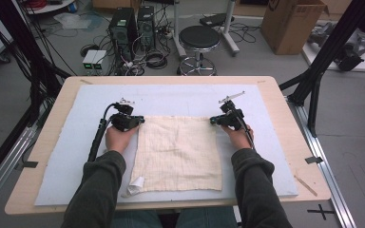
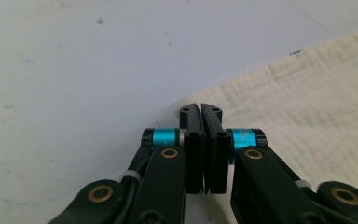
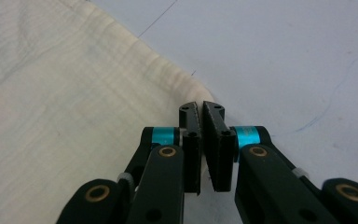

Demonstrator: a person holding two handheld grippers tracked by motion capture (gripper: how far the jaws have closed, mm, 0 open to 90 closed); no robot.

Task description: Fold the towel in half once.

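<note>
Both far corners of the cream cloth [image 1: 178, 152] are pinched: left gripper [image 1: 140, 120] and right gripper [image 1: 214, 120] clamp one each (it lies flat mid-mat). Grasp done, I'd say; the fold remains.

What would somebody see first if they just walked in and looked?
A big cream cloth lies flat in the middle of the pale blue mat. The left gripper and right gripper each sit at a far corner of it, jaws shut on the corner.
</note>
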